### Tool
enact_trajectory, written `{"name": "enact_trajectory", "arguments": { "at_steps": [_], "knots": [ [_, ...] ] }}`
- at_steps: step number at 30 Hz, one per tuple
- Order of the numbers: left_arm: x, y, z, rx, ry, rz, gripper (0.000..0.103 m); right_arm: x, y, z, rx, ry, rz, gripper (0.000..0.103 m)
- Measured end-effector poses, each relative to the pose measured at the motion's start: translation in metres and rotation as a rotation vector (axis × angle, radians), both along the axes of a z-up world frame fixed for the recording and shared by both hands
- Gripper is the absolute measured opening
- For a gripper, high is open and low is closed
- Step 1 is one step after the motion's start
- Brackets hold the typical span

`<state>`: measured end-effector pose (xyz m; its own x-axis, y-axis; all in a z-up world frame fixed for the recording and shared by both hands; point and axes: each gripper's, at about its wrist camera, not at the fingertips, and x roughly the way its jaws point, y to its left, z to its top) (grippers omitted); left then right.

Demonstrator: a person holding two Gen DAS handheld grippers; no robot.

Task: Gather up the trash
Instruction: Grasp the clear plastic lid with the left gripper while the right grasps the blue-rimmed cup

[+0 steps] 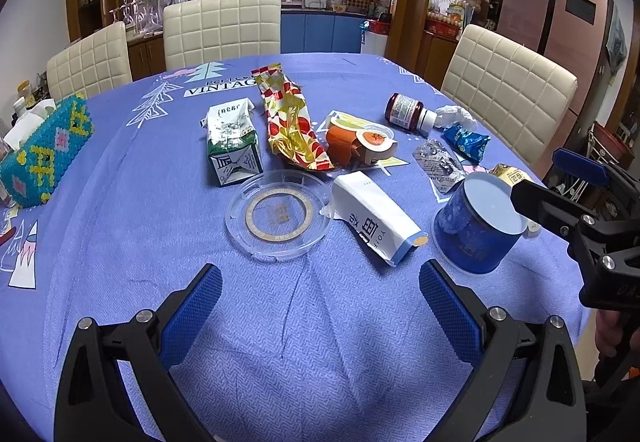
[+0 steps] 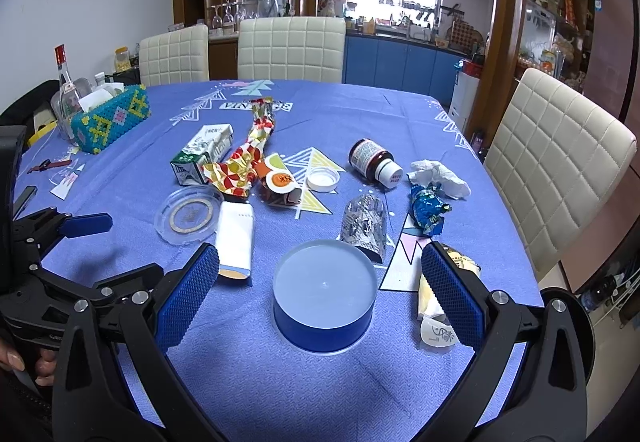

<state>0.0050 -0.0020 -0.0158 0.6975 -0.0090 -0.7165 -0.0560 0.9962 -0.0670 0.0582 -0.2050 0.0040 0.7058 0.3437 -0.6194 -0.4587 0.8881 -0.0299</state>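
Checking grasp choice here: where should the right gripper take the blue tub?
Across its round side wall, coming from above. The blue tub stands upside down, flat base up, and the open right gripper already straddles it; its fingers look wide enough to span it.

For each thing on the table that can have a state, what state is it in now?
left gripper: open, empty
right gripper: open, empty
blue tub: upside down
brown bottle: on its side, cap on
milk carton: lying down, crumpled
white tissue: crumpled
clear lid: lying flat
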Motion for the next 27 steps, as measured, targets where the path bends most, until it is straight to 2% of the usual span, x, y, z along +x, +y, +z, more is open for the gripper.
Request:
{"name": "enact_trajectory", "arguments": {
  "at_steps": [7,12,18,23,27],
  "knots": [
    [0.018,-0.003,-0.013,-0.016,0.051,-0.009,0.097,0.020,-0.007,-0.021,-0.012,0.072,-0.039,0.100],
    [0.029,-0.006,-0.018,0.068,0.064,0.013,0.097,0.031,-0.014,-0.032,0.023,0.134,-0.046,0.100],
    [0.048,0.027,-0.029,-0.003,0.120,0.096,0.097,0.039,-0.011,-0.035,0.049,0.148,-0.025,0.100],
    [0.065,0.034,-0.034,-0.009,0.135,0.076,0.097,0.042,-0.005,-0.035,0.058,0.152,-0.006,0.100],
    [0.079,0.029,-0.036,0.027,0.153,0.046,0.097,0.040,0.000,-0.034,0.056,0.143,0.024,0.100]
  ]
}}
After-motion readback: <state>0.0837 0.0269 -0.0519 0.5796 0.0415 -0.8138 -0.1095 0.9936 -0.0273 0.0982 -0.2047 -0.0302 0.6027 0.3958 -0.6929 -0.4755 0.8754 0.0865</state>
